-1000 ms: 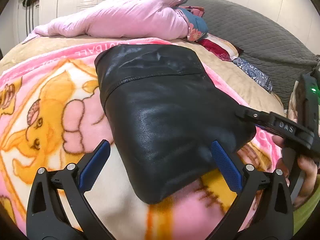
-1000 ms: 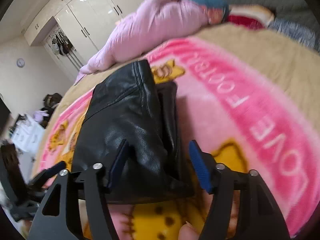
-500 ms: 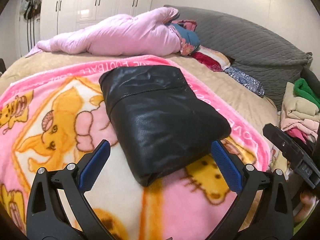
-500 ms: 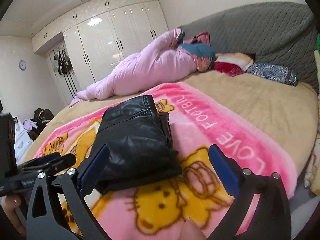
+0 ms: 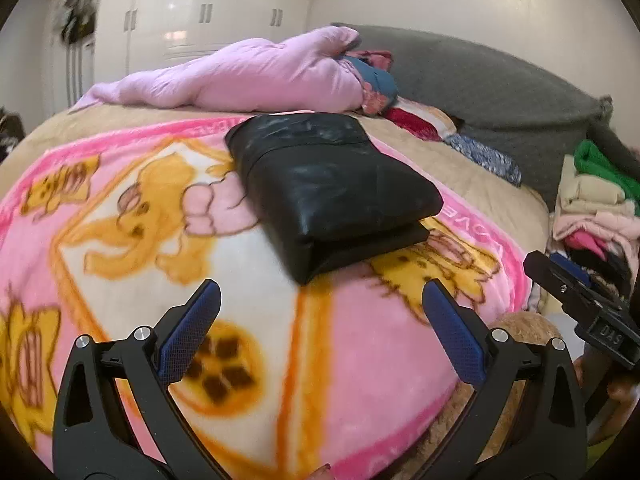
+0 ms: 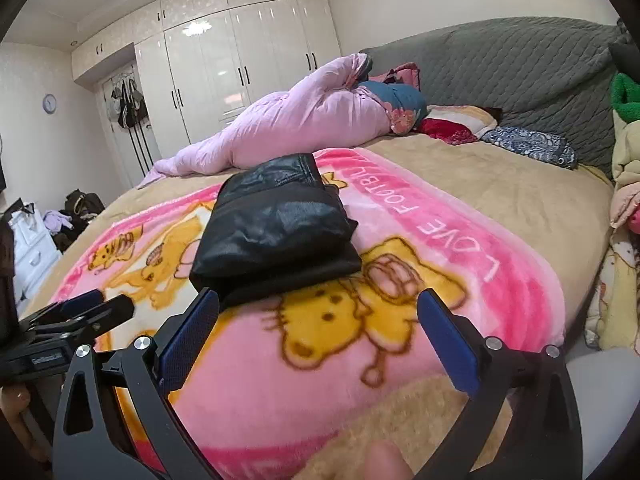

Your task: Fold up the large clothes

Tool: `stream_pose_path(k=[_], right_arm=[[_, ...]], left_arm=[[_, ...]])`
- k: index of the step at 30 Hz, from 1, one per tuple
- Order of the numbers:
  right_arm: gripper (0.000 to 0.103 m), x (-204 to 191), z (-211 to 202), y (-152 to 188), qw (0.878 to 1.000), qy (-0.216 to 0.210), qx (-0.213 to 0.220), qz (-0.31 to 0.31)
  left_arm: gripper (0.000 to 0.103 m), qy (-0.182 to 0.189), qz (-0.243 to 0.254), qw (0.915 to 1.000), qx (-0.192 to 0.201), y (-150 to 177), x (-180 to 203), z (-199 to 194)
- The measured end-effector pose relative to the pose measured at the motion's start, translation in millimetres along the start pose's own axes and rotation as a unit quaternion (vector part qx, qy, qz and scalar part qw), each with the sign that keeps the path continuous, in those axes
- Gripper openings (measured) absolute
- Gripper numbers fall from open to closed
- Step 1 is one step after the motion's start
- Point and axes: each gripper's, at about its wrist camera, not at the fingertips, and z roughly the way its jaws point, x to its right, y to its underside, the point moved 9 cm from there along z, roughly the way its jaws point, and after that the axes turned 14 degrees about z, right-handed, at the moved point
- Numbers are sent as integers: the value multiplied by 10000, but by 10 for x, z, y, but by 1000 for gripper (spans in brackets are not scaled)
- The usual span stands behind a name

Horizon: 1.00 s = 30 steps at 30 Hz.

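Here: folded black leather garment (image 5: 332,188) on a pink cartoon blanket (image 5: 132,216), bed.
Garment lies in a compact folded bundle near the blanket's middle, touched by neither tool. Left gripper (image 5: 320,328) spread wide, nothing between its blue pads (image 5: 188,332), held off the near blanket edge. Right gripper (image 6: 318,334) likewise spread wide after just opening, empty, apart from the garment. Pink quilt (image 6: 296,120) bunched at the far side; grey headboard (image 6: 520,64); stacked clothes (image 5: 592,208) at right.
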Motion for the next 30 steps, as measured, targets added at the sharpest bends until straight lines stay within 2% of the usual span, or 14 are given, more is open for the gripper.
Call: stream_pose_path(k=[3, 8, 13, 15, 22, 30], right_arm=[[99, 43, -49, 102, 9999, 135, 69, -56], [99, 44, -41, 275, 9997, 99, -183, -110], [99, 3, -153, 337, 9994, 71, 83, -324], [99, 45, -147, 330, 9992, 223, 142, -286], [99, 89, 49, 463, 9990, 307, -246, -204], [99, 69, 92, 483, 9985, 352, -323, -270]], left_arm=[[95, 42, -106, 9999, 26, 141, 5, -76], [95, -26, -126, 9999, 23, 262, 5, -118], [95, -76, -97, 9999, -15, 324, -29, -109], [95, -96, -105, 9999, -38, 350, -36, -106], [95, -270, -12, 9995, -138, 391, -52, -102], [95, -267, -25, 9994, -230, 424, -77, -59]])
